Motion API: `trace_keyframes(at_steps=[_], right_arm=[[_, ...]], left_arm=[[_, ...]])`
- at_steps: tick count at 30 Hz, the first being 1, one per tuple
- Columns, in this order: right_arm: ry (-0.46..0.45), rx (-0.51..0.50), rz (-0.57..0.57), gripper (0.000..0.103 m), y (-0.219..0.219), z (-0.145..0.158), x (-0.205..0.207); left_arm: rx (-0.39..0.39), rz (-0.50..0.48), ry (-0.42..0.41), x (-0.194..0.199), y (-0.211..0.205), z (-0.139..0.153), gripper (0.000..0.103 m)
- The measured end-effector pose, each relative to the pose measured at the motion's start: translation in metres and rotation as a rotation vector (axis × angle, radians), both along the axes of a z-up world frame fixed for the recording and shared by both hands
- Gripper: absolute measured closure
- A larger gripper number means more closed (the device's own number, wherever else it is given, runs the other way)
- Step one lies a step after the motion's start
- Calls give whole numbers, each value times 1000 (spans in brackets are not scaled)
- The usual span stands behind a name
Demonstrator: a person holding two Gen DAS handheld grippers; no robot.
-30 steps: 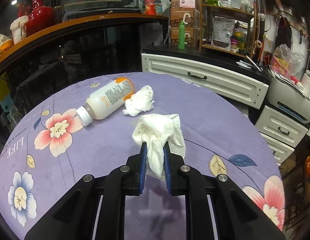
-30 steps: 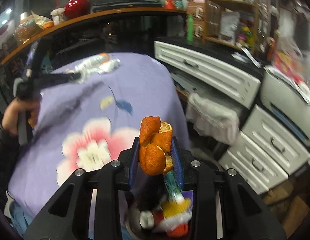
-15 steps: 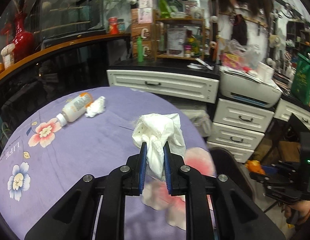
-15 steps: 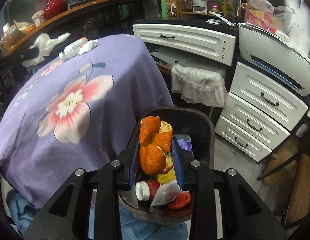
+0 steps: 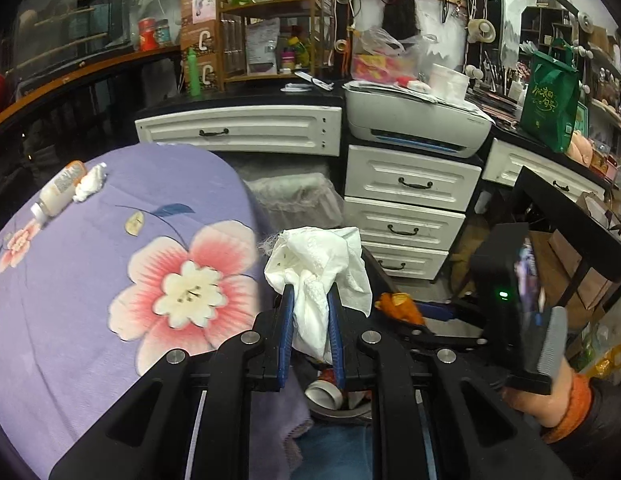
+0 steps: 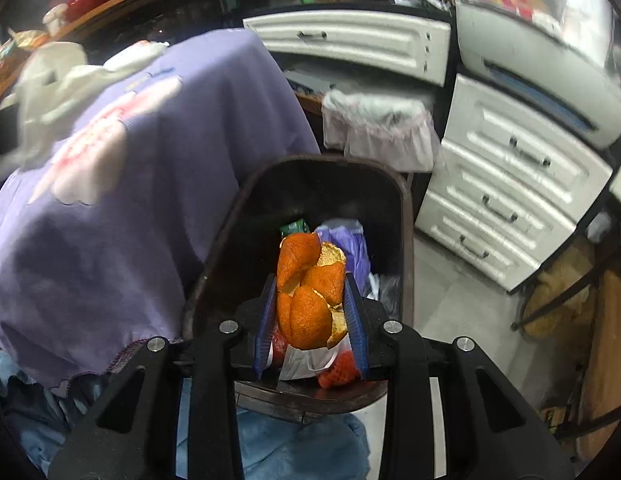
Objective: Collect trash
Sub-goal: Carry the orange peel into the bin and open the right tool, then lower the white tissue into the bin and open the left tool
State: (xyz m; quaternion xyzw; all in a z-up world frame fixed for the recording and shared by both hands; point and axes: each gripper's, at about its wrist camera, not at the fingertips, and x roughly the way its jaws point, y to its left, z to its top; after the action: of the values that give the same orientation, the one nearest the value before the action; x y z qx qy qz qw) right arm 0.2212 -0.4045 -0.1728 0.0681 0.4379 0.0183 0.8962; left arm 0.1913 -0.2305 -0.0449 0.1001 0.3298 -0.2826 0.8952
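Observation:
My left gripper [image 5: 309, 294] is shut on a crumpled white tissue [image 5: 318, 264] and holds it past the table's edge, over the dark trash bin [image 5: 334, 408]. My right gripper [image 6: 310, 284] is shut on orange peel [image 6: 308, 292] directly above the open bin [image 6: 406, 216], which holds several wrappers and a bottle. The right gripper with the peel [image 5: 398, 306] also shows in the left wrist view. A white bottle [image 5: 58, 192] and a second tissue wad [image 5: 89, 182] lie on the purple flowered tablecloth [image 5: 90, 320].
White drawers [image 5: 406, 208] and a printer [image 5: 414, 120] stand behind the bin. A cloth-covered stool [image 6: 378, 128] sits between the table and the drawers. A black table frame [image 5: 570, 216] is at the right. Blue jeans [image 6: 294, 448] show below the bin.
My left gripper has swung right with the tissue, from above the table to beside the bin. My right gripper has lowered the peel closer over the bin.

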Motion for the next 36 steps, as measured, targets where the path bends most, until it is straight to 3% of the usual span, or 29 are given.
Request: trace_keyframes(at_steps=[2,3,4,13,21,36], right_arm=[[16,2,-16,53,-3,-9,5],[17,-1,-23,36,-3,-11,5],[8,-7,-36,30,-4,-13,4],[-18,-53,-84,26,-20,-4,-19],[-52,-45,-184,21,-58,13,-54],[-58,13,-260,21,-86,11,-83]], left_arm=[[6,-3,18,-2,-5,-6,87],[6,-5,27,-2,-8,-10,87],[10,-5,34,-3,-10,-13,87],[37,-17,75,-11,-19,-33,87],[81,-79,119,-20,-44,-61,87],[188,-57,172,3,-71,-105,85]])
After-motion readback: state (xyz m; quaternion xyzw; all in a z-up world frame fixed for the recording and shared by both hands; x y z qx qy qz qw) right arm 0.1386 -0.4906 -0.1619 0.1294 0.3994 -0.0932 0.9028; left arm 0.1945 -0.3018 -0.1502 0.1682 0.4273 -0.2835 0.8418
